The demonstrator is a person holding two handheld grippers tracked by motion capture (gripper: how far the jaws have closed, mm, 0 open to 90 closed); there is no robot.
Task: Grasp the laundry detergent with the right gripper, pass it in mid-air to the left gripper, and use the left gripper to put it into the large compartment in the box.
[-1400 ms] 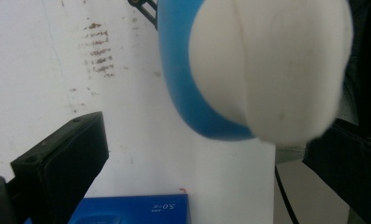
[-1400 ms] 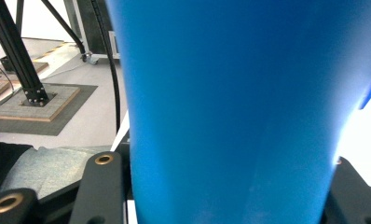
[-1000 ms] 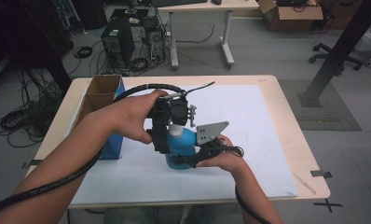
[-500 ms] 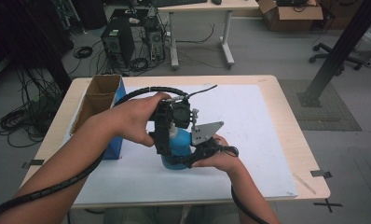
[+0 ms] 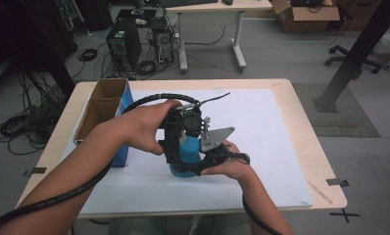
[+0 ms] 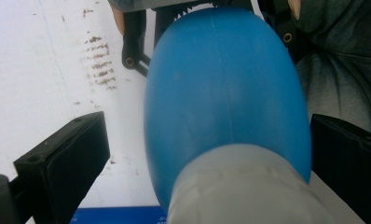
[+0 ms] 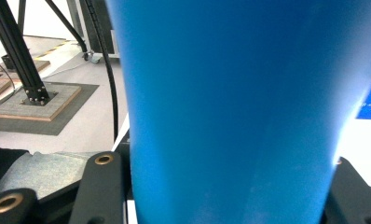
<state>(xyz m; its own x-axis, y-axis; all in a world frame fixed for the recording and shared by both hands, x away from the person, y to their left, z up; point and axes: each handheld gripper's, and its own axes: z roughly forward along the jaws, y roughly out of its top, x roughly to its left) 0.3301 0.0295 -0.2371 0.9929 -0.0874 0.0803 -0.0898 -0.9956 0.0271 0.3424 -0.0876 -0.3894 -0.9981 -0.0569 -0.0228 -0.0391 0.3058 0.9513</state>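
A blue bottle (image 5: pixel 185 152) with a pale cap (image 6: pixel 239 186) stands on the white mat (image 5: pixel 266 122) at mid-table. My right gripper (image 5: pixel 203 161) comes in low from the right and is shut on the bottle's lower body (image 7: pixel 235 107), which sits between its black fingers (image 7: pixel 102 186). My left gripper (image 5: pixel 181 144) points down over the bottle's top. In the left gripper view its jaws straddle the bottle (image 6: pixel 225 93). A clear gap shows beside the left finger (image 6: pixel 62 158), so this gripper is open.
An open cardboard box (image 5: pixel 102 105) with a blue side (image 5: pixel 126 156) stands at the table's left, close to my left forearm. Beyond the far edge stand a desk, computer towers and cables on the floor. A black post rises at the back right.
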